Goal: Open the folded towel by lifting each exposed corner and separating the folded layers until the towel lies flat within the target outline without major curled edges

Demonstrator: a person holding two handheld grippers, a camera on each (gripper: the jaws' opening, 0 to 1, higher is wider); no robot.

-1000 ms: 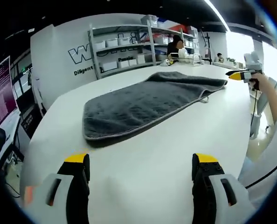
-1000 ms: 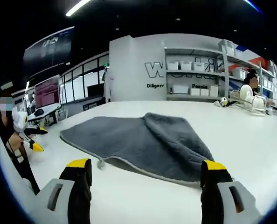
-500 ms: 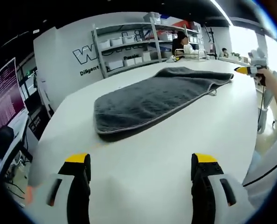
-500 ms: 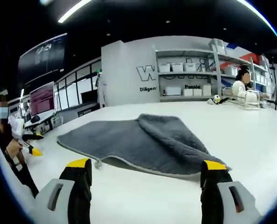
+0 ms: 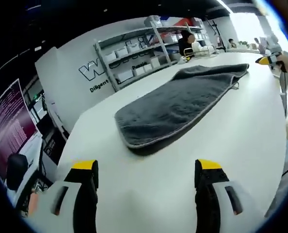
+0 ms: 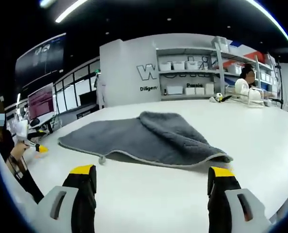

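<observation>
A dark grey towel (image 5: 178,104) with a pale hem lies on the white table (image 5: 241,131), still partly folded: one end is turned back over itself, seen as a raised flap (image 6: 175,138) in the right gripper view. My left gripper (image 5: 146,167) stands open above bare table, short of the towel's near rounded corner (image 5: 132,143). My right gripper (image 6: 151,172) is open too, near the towel's long edge (image 6: 149,156) and its small hanging loop (image 6: 101,159). The other gripper's yellow tip (image 5: 266,60) shows at the far right of the left gripper view, and again at the left (image 6: 40,148) of the right gripper view.
Shelves (image 5: 144,48) with white bins line the back wall. A person (image 6: 245,85) stands by a dish rack (image 6: 253,100) at the table's far side. A monitor (image 5: 10,126) stands off the table's left edge.
Both cameras have shifted: the left view has tilted and drawn back left, so the towel sits further right. The right view has swung slightly, and the folded flap lies lower and flatter.
</observation>
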